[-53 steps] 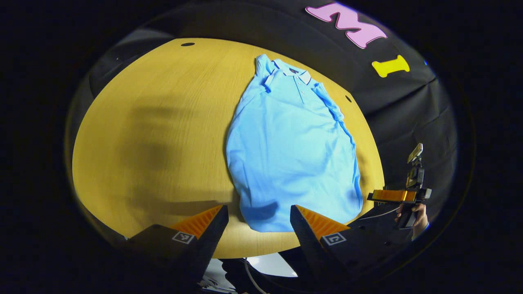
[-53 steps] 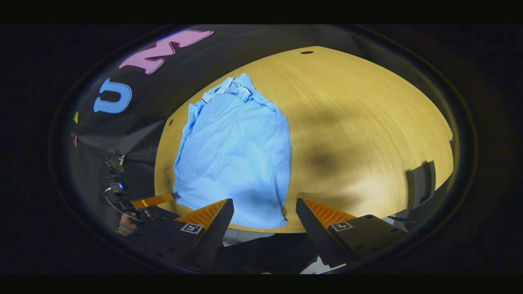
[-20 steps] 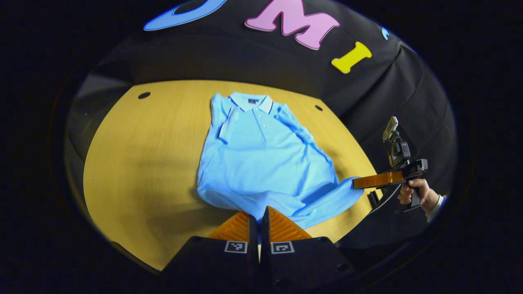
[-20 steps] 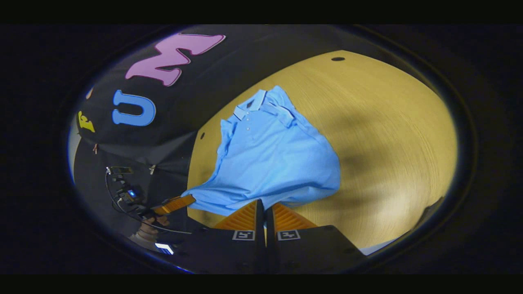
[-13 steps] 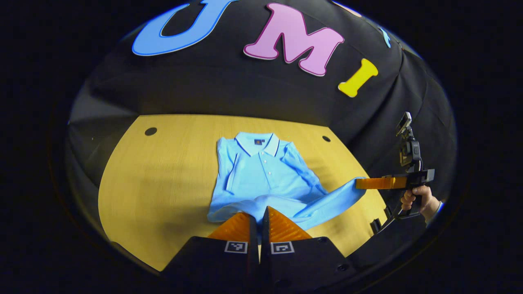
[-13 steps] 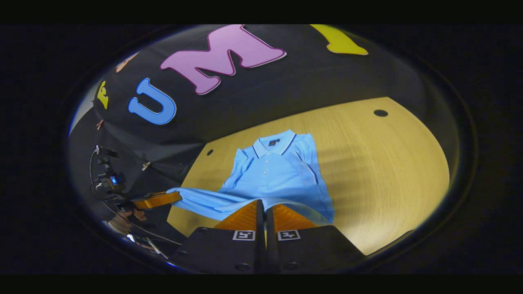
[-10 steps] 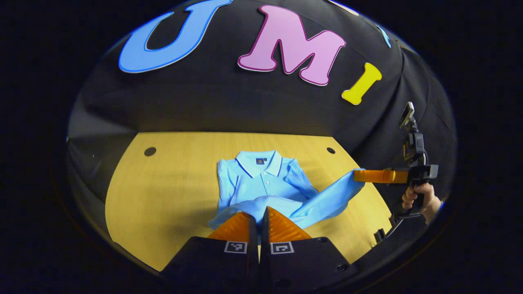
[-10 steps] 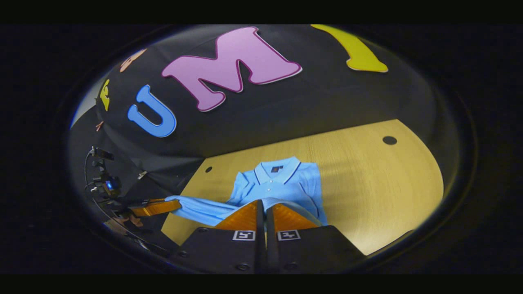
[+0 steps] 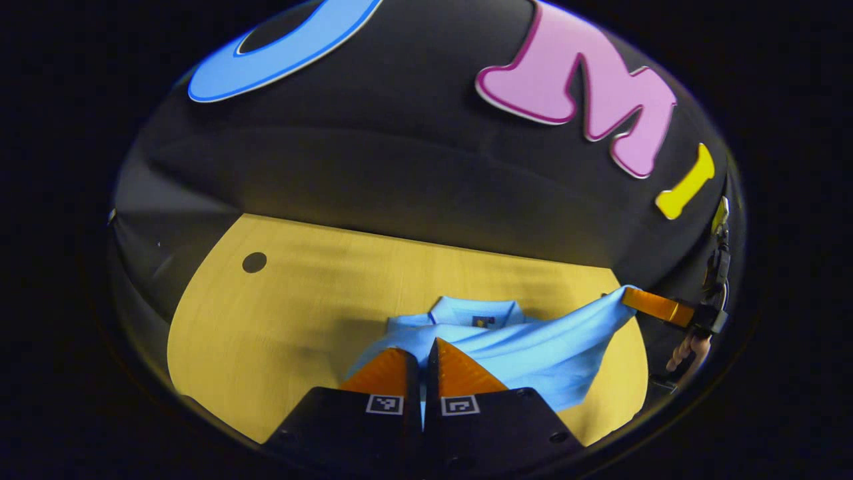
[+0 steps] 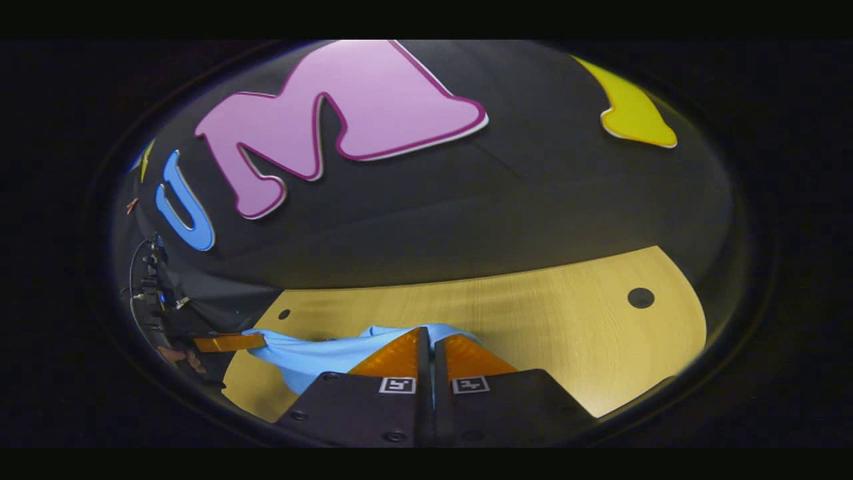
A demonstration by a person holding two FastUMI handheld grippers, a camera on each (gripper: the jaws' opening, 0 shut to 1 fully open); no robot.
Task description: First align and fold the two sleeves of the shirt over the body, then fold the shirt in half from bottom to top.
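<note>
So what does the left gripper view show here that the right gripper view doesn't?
Left gripper view: the collar lying beyond the lifted hem, which is stretched across to the right gripper. Right gripper view: two table holes, one of them near the left gripper. Both: each camera's own fingers closed on the blue shirt, held up over the wooden table.

A pale yellow wooden table (image 9: pixel 280 313) with fine straight grain takes up the lower part of both views. In the left gripper view a small round dark hole (image 9: pixel 254 262) sits near its far left corner; in the right gripper view a similar hole (image 10: pixel 640 297) lies at the far right and a smaller one (image 10: pixel 284 314) at the far left. Behind the table's far edge rises a black cloth wall (image 9: pixel 400 167), loosely creased. Soft shadows band the tabletop.
</note>
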